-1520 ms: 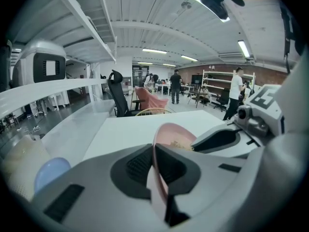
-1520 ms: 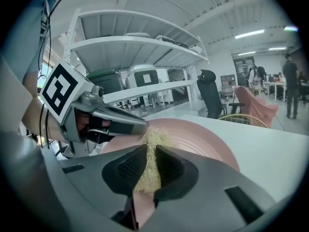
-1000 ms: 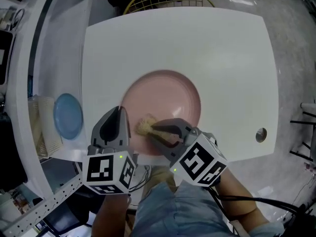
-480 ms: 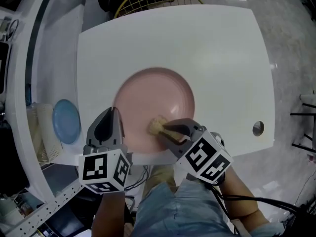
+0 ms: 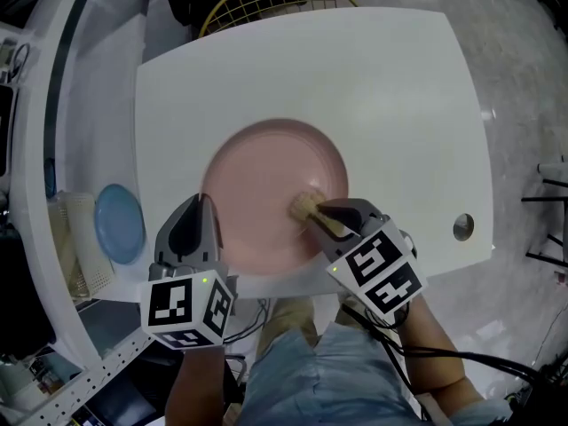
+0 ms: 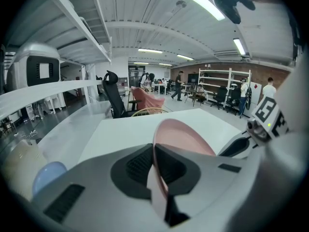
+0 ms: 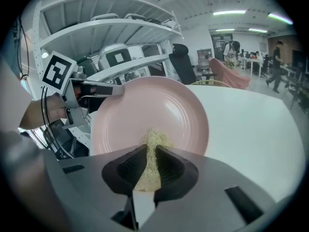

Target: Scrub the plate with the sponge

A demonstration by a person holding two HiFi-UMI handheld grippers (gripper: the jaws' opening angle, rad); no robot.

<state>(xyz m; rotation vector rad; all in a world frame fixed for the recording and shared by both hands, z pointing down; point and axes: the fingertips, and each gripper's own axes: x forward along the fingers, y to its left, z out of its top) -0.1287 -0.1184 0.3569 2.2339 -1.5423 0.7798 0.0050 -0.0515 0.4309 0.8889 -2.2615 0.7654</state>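
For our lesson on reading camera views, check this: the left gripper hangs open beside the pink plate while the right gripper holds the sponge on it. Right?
Not quite: the left gripper is shut on the pink plate at its rim, as the left gripper view shows. The right gripper does hold the sponge on it.

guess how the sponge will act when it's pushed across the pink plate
The sponge is probably soft: it looks squeezed thin between the right tongs. Its coarse, fibrous face likely drags rather than slides on the smooth plate. It seems light, so the plate, pinched at its rim by the left tongs, should hardly shift.
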